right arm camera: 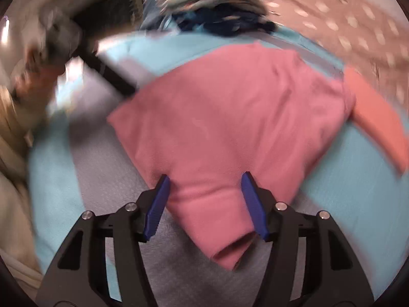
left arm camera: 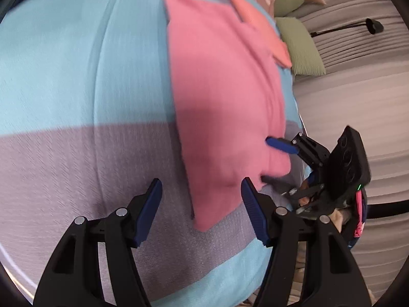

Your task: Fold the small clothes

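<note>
A pink garment (left arm camera: 225, 97) lies partly folded on a blue and grey striped cloth (left arm camera: 76, 76). My left gripper (left arm camera: 202, 192) is open above the garment's near corner, holding nothing. The right gripper shows in the left wrist view (left arm camera: 278, 148) at the garment's right edge, one blue finger over the fabric. In the right wrist view the right gripper (right arm camera: 204, 186) is open with its jaws on either side of a bunched part of the pink garment (right arm camera: 230, 117). A salmon piece of cloth (right arm camera: 378, 117) lies beside the pink one (left arm camera: 255, 23).
A brown dotted fabric (right arm camera: 345, 20) and green cushions (left arm camera: 301, 43) lie beyond the striped cloth. A pile of dark blue and patterned clothes (right arm camera: 217, 18) sits at the far edge. A grey ribbed surface (left arm camera: 358, 102) is on the right.
</note>
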The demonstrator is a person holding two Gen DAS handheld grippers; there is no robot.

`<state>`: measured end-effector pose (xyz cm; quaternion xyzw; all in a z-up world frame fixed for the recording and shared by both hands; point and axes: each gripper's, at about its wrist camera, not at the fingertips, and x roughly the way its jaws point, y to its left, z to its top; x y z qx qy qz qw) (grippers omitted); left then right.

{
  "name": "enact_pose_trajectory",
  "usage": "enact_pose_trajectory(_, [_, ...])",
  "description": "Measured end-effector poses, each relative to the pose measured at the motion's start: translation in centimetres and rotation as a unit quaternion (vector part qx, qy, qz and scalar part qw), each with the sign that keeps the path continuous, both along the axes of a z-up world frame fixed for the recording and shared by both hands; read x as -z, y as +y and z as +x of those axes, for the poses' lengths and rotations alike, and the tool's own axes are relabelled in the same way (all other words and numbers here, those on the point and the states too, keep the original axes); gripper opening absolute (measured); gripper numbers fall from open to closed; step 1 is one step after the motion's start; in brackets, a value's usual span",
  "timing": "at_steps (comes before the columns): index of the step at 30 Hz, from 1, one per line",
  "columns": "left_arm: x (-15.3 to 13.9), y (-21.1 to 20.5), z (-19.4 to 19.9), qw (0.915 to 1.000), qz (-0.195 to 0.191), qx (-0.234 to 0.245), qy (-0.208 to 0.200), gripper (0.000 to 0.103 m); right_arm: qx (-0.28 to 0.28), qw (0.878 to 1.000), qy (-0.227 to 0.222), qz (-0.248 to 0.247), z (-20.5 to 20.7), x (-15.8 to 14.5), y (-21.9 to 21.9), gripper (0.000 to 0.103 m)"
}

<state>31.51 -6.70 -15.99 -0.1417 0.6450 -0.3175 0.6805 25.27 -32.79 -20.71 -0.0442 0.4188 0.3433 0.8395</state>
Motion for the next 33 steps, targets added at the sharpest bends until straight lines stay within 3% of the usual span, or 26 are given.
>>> enact_pose_trajectory(4, [0.4, 0.4, 0.0, 0.9991, -0.035, 0.0, 0.024, 0.065, 0.008, 0.999, 0.01, 0.052, 0.2, 0.5, -2.0, 0.053])
enact_pose_trajectory(6, [1.4, 0.1, 0.5, 0.9954, -0.071, 0.002, 0.064, 0.065, 0.005, 0.998, 0.014, 0.059, 0.3, 0.5, -2.1, 0.053])
enact_pose_trajectory(8, [3.2, -0.4, 1.1, 0.9834, -0.127, 0.004, 0.129, 0.065, 0.002, 0.998, 0.015, 0.065, 0.3, 0.4, -2.2, 0.052])
enact_pose_trajectory(10, [4.1, -0.3, 0.6, 0.9733, -0.159, 0.0, 0.166, 0.064, 0.0, 0.996, 0.022, 0.083, 0.4, 0.6, -2.6, 0.052])
enact_pose_trajectory(12, [4.6, -1.1, 0.6, 0.9688, -0.176, -0.005, 0.175, 0.064, 0.002, 0.994, 0.034, 0.107, 0.8, 0.9, -3.2, 0.052])
enact_pose_trajectory(16, [3.9, -3.3, -0.1, 0.9742, -0.166, 0.012, 0.152, 0.064, 0.005, 0.991, 0.045, 0.128, 1.0, 0.9, -3.7, 0.05])
enact_pose_trajectory(17, [3.7, -3.8, -0.6, 0.9766, -0.161, 0.018, 0.142, 0.055, 0.008, 0.99, 0.047, 0.13, 1.0, 0.9, -3.7, 0.05])
enact_pose_trajectory(18, [3.5, -3.9, -1.0, 0.9805, -0.146, 0.019, 0.13, 0.033, 0.01, 0.988, 0.056, 0.147, 1.1, 0.8, -3.8, 0.055])
enact_pose_trajectory(19, [3.5, -4.4, -1.3, 0.9848, -0.127, 0.025, 0.116, 0.022, 0.01, 0.983, 0.07, 0.169, 1.3, 0.6, -4.1, 0.067])
enact_pose_trajectory(21, [3.6, -4.2, -1.7, 0.9859, -0.127, 0.013, 0.107, 0.015, 0.024, 0.972, 0.1, 0.212, 1.5, -0.3, -5.2, 0.081])
enact_pose_trajectory(23, [3.9, -3.4, -1.8, 0.9811, -0.149, -0.001, 0.123, 0.013, 0.077, 0.964, 0.094, 0.235, 1.7, -1.7, -7.1, 0.095])
enact_pose_trajectory(24, [4.0, -2.9, -1.8, 0.9761, -0.17, -0.009, 0.135, 0.013, 0.119, 0.956, 0.099, 0.249, 2.0, -2.3, -8.6, 0.101])
enact_pose_trajectory(26, [3.8, -2.1, -1.8, 0.9675, -0.206, -0.015, 0.146, 0.012, 0.189, 0.923, 0.153, 0.298, 3.3, -2.1, -11.3, 0.101])
enact_pose_trajectory(27, [3.6, -1.9, -1.8, 0.9648, -0.217, -0.016, 0.147, 0.012, 0.232, 0.893, 0.212, 0.321, 4.6, -1.0, -12.7, 0.101])
enact_pose_trajectory(31, [3.1, -1.3, -2.3, 0.9517, -0.263, -0.021, 0.157, 0.012, 0.295, 0.807, 0.375, 0.348, 8.6, 3.7, -14.1, 0.101])
enact_pose_trajectory(33, [2.9, -1.1, -2.4, 0.9457, -0.279, -0.024, 0.164, 0.012, 0.291, 0.8, 0.394, 0.346, 10.3, 3.2, -13.5, 0.101])
